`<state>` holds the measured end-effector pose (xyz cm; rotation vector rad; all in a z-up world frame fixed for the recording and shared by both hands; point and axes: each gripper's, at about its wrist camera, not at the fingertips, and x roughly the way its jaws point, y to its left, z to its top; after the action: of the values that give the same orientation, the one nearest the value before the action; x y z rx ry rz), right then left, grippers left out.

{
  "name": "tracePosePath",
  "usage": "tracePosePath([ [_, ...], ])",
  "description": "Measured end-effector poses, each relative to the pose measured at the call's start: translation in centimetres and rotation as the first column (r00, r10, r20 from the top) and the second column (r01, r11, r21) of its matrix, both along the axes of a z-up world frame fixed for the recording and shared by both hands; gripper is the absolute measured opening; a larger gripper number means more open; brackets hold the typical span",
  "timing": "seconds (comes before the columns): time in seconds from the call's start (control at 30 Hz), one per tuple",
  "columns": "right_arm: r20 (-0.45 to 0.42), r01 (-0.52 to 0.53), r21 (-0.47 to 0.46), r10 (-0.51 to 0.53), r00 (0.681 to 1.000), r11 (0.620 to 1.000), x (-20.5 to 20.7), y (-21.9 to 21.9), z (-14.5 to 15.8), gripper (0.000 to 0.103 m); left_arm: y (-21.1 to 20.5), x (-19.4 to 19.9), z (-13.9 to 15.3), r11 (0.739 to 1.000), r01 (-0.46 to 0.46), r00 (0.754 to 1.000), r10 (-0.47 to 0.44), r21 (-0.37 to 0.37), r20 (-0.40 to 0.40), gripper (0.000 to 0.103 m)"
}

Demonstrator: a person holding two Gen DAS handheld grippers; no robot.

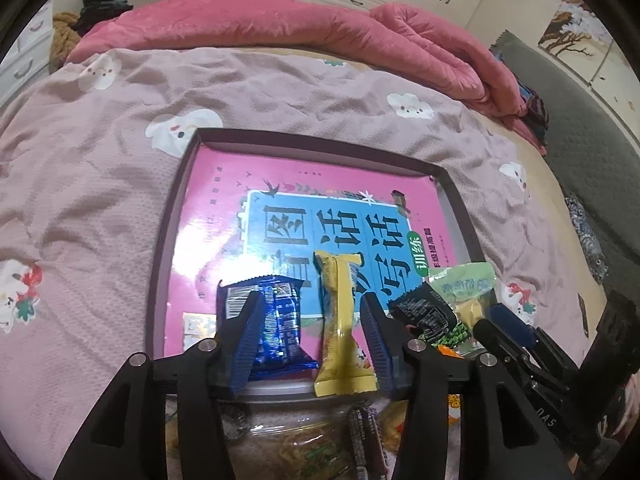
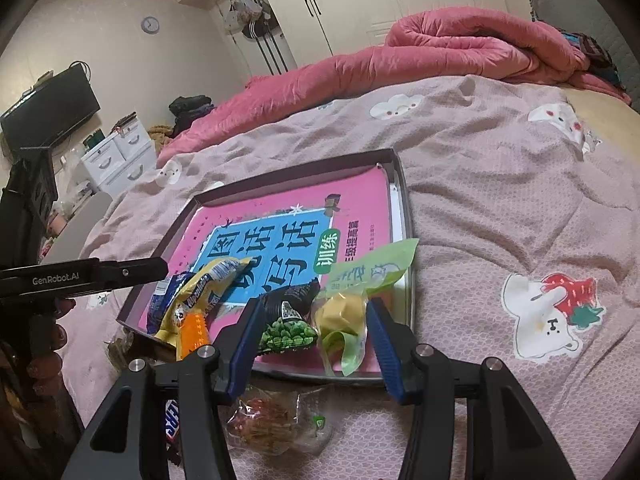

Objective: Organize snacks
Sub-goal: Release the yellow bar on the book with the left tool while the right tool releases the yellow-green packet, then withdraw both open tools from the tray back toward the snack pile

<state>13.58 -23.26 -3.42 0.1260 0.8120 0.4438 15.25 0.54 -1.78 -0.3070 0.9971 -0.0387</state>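
A shallow dark-rimmed tray [image 1: 168,216] with a pink and blue printed bottom lies on the bed; it also shows in the right wrist view [image 2: 404,200]. At its near edge lie a blue packet [image 1: 276,320], a yellow packet [image 1: 340,320], a black pea packet [image 1: 428,312] and a pale green packet [image 1: 464,284]. My left gripper [image 1: 312,336] is open above the blue and yellow packets. My right gripper [image 2: 312,340] is open around the black pea packet [image 2: 288,320] and the green packet [image 2: 348,312].
More snacks lie on the bedspread in front of the tray: a clear bag [image 2: 276,424], a Snickers bar [image 2: 172,420] and an orange packet [image 2: 194,332]. A pink quilt [image 1: 320,28] is heaped at the far side. White drawers [image 2: 120,156] stand left.
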Motion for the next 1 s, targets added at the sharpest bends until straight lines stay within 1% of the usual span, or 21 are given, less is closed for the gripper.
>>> tracePosePath([
  [0.3,0.032,0.016,0.019,-0.016,0.999,1.0,-0.3,-0.6,0.8,0.055,1.0,-0.9,1.0,1.0,-0.02,1.0,0.02,-0.003,0.017,0.057],
  [0.6,0.053,0.013,0.036,-0.015,0.998,0.999,-0.7,-0.9,1.4,0.059,2.5,-2.0,1.5,0.999,-0.051,0.998,0.051,0.0,0.024,0.058],
  [0.67,0.058,0.012,0.039,-0.015,0.998,0.999,-0.8,-0.9,1.5,0.06,2.8,-2.3,1.6,0.999,-0.054,0.998,0.054,0.002,0.023,0.059],
  [0.73,0.064,0.011,0.039,-0.013,0.998,0.999,-1.0,-0.9,1.6,0.062,3.0,-2.5,1.6,0.998,-0.057,0.998,0.057,0.009,0.023,0.064],
  [0.87,0.072,0.006,0.041,-0.009,0.997,0.999,-1.1,-0.8,1.8,0.065,3.4,-2.9,1.6,0.998,-0.063,0.998,0.062,0.032,0.019,0.067],
  [1.0,0.08,-0.002,0.041,-0.002,0.997,0.999,-1.3,-0.7,1.9,0.065,3.9,-3.5,1.5,0.997,-0.071,0.997,0.071,0.039,0.012,0.07],
])
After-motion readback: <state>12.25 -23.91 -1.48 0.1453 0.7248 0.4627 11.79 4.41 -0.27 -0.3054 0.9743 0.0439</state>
